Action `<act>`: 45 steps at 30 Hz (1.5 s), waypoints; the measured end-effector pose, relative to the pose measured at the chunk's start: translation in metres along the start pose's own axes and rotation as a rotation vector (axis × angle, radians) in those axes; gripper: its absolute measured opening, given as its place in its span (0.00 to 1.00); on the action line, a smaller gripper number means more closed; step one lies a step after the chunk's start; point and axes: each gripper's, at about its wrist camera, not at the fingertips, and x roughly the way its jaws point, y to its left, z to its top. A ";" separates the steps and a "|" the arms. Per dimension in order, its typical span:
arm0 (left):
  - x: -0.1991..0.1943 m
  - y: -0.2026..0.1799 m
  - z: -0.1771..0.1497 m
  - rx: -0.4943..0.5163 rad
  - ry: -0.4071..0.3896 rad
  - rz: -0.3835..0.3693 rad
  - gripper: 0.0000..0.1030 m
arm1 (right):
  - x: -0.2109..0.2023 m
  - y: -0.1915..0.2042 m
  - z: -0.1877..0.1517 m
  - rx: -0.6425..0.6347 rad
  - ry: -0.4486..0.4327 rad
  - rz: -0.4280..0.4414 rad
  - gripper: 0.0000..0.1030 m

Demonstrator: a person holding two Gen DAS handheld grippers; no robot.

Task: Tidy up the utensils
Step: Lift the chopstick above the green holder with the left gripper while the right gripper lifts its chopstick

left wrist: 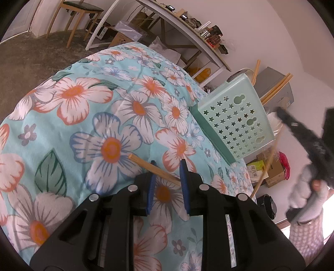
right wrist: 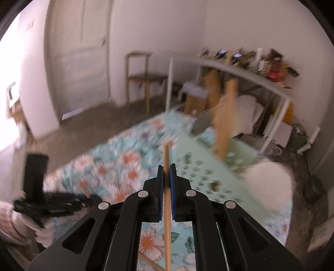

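Note:
A wooden chopstick (left wrist: 154, 168) lies on the floral cloth (left wrist: 87, 116) just past my left gripper (left wrist: 168, 164), whose blue pads stand apart around nothing. A pale green holder with star holes (left wrist: 235, 118) stands at the table's right, with several chopsticks (left wrist: 275, 88) sticking out of it. My right gripper (right wrist: 166, 168) is shut on another wooden chopstick (right wrist: 167, 204), held above the cloth near the green holder (right wrist: 200, 166), where upright chopsticks (right wrist: 224, 125) show blurred. The right gripper shows at the right of the left wrist view (left wrist: 302, 135), its chopstick (left wrist: 265, 166) hanging below.
The left gripper (right wrist: 52, 204) shows at the lower left of the right wrist view. A white-framed shelf with clutter (left wrist: 187, 27) and a wooden chair (left wrist: 79, 12) stand beyond the table. Boxes and bags (left wrist: 269, 168) lie on the floor at the right.

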 end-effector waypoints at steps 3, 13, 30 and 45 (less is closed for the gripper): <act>0.000 0.001 0.001 0.001 -0.005 -0.001 0.21 | -0.032 -0.012 -0.003 0.074 -0.075 -0.030 0.06; -0.008 -0.012 0.001 0.028 -0.013 0.056 0.21 | -0.089 -0.030 -0.040 0.240 -0.183 -0.082 0.06; -0.053 -0.163 0.050 0.467 -0.181 0.199 0.10 | -0.111 -0.045 -0.065 0.299 -0.242 -0.099 0.06; -0.049 -0.221 0.060 0.610 -0.252 0.300 0.05 | -0.121 -0.053 -0.068 0.319 -0.271 -0.057 0.06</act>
